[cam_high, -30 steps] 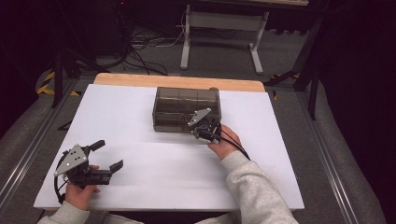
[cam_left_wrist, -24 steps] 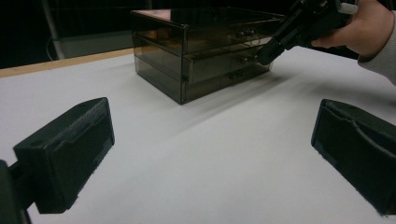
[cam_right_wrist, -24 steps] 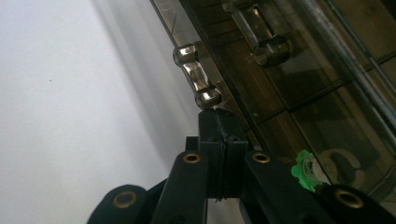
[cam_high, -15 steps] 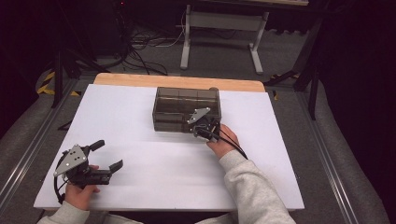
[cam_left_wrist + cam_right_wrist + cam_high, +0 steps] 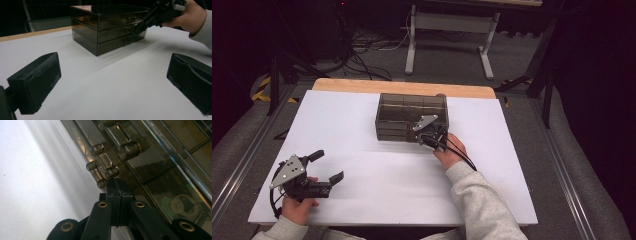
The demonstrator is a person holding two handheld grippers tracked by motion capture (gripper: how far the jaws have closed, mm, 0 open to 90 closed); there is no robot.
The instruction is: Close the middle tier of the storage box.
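Observation:
A smoky see-through drawer box (image 5: 409,112) with three stacked drawers stands at the back middle of the white tabletop (image 5: 362,150). My right gripper (image 5: 424,140) is shut, its jaws pressed flat together with nothing between them. Its tips (image 5: 116,182) rest against the box's front (image 5: 155,170), right beside one end of a clear drawer handle (image 5: 102,173). From the left gripper view the right gripper (image 5: 138,29) meets the box (image 5: 107,25) at about the middle drawer's height. My left gripper (image 5: 328,166) lies low at the front left, open and holding nothing (image 5: 113,82).
A pale green and white item (image 5: 180,205) shows through a drawer front. A wooden strip (image 5: 402,87) edges the table's far side. Beyond it stand a metal desk frame (image 5: 447,45) and floor cables (image 5: 362,50). Grey padded ledges flank the table.

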